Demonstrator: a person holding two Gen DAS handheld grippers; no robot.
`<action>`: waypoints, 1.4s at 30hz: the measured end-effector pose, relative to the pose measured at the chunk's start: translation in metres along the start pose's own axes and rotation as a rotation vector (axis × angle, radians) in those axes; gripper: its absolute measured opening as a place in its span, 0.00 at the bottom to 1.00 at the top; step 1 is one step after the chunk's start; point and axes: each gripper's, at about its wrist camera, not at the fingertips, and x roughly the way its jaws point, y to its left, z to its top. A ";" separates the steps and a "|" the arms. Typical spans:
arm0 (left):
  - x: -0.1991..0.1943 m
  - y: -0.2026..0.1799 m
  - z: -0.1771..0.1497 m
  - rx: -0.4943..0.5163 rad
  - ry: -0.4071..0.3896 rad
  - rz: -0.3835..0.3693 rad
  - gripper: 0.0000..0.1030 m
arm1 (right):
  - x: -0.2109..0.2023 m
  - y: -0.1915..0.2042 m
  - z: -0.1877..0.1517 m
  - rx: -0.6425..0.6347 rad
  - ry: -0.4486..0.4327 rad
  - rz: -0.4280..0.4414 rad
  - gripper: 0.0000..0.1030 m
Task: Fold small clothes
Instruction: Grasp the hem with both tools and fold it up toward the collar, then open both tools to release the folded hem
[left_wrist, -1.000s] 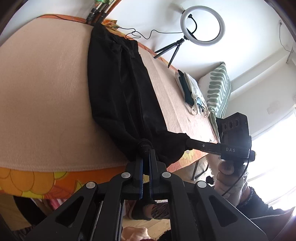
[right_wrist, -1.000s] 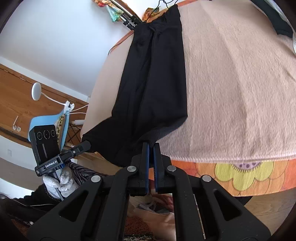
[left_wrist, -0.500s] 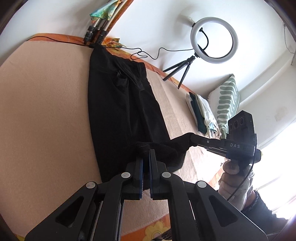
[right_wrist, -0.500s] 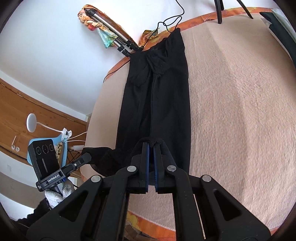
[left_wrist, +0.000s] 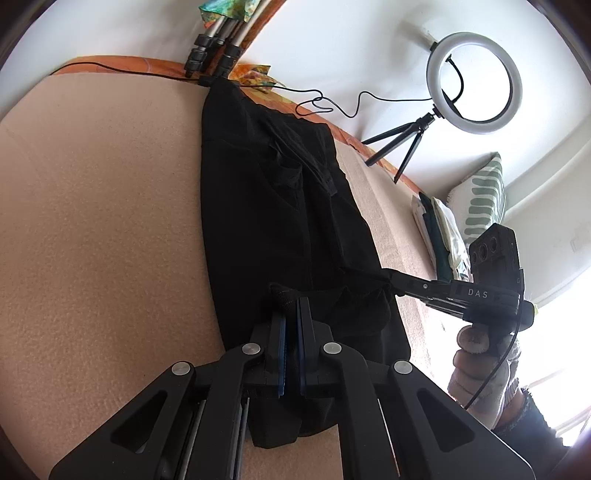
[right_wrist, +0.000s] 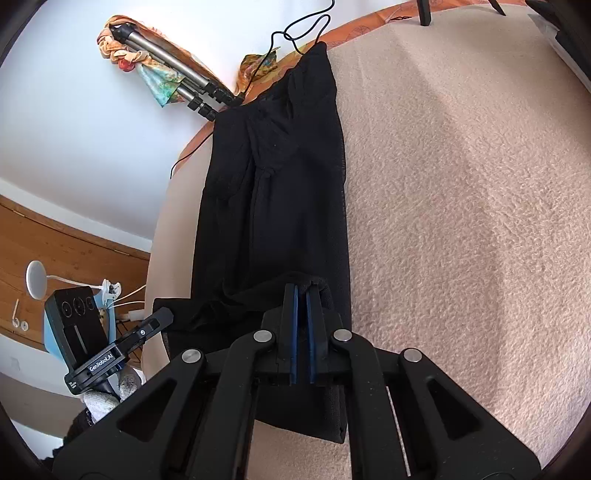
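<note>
The black garment (left_wrist: 280, 221) is lying lengthwise down the frame's centre on the beige blanket (left_wrist: 103, 240). The left gripper (left_wrist: 291, 306) and right gripper (right_wrist: 302, 295) are each pinching its near hem, fingers clamped tight.

Long black garment (left_wrist: 266, 229) lies lengthwise, near end lifted.

A bed (left_wrist: 92, 229) under a peach fleece blanket (right_wrist: 480, 229) fills both views, its orange flowered sheet showing along the far edge. White walls (left_wrist: 351, 44) rise behind. A ring light (left_wrist: 474, 81) on a small tripod stands at 1 o'clock in the left view, a green-striped pillow (left_wrist: 484, 199) at 3 o'clock, bright window light below it. Wood panelling (right_wrist: 55, 243) and a white lamp (right_wrist: 36, 280) sit at 9 o'clock in the right view
</note>
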 end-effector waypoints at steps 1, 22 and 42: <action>0.001 0.001 0.002 -0.002 -0.005 0.001 0.03 | 0.001 -0.001 0.002 0.003 0.000 -0.003 0.06; 0.017 -0.014 -0.005 0.156 0.102 0.013 0.19 | 0.036 0.057 -0.031 -0.399 0.184 -0.028 0.31; 0.015 0.009 0.019 0.214 -0.049 0.152 0.41 | 0.010 0.019 0.025 -0.289 -0.063 -0.147 0.41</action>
